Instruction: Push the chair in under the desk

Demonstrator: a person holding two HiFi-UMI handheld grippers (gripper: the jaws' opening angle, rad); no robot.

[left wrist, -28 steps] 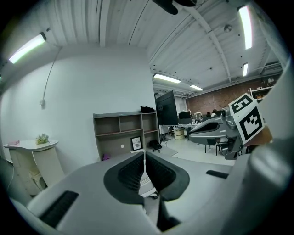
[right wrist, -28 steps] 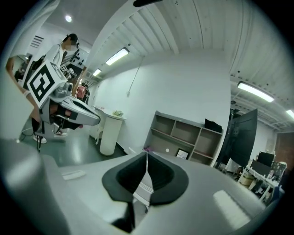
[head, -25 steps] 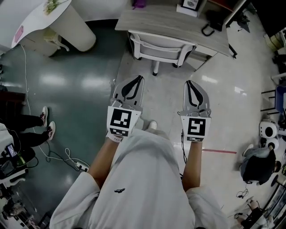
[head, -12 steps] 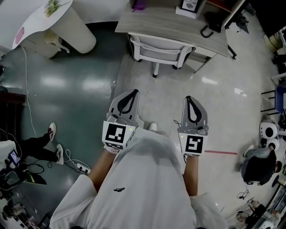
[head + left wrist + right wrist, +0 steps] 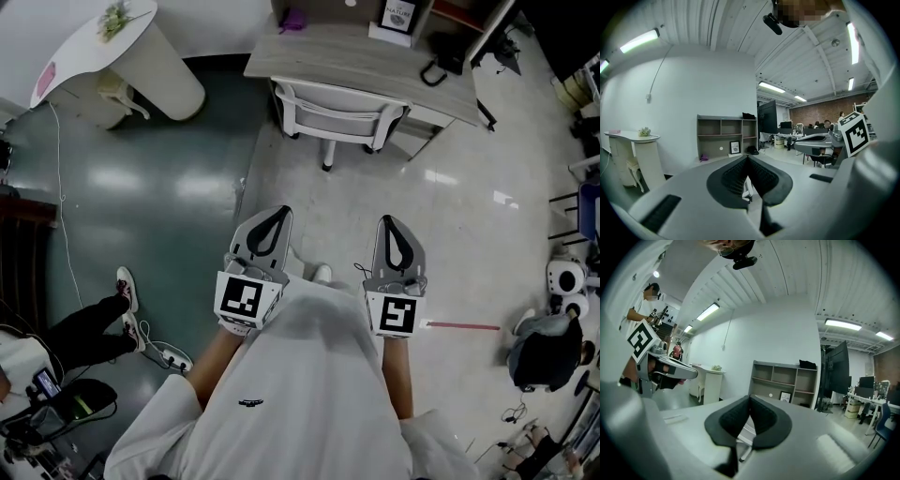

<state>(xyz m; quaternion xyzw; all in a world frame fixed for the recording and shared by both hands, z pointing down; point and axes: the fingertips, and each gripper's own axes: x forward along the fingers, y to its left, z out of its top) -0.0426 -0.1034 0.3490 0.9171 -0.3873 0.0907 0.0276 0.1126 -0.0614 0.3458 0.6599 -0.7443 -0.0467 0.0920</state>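
The floor (image 5: 169,234) is glossy, dark green on its left part and pale grey on its right. On the pale part stands the wooden table (image 5: 356,58), with a white chair (image 5: 337,105) standing against its near edge. The table carries 1 small purple object (image 5: 292,17) at its far left corner and 1 framed picture (image 5: 397,13) along its far edge. A white power strip (image 5: 171,355) with its cable lies on the green part. A thin red strip (image 5: 461,326) lies on the pale part.

Left gripper (image 5: 274,217): jaws together, empty, pointing toward 12 o'clock. Right gripper (image 5: 392,225): jaws together, empty, parallel, at 3 o'clock of the left.
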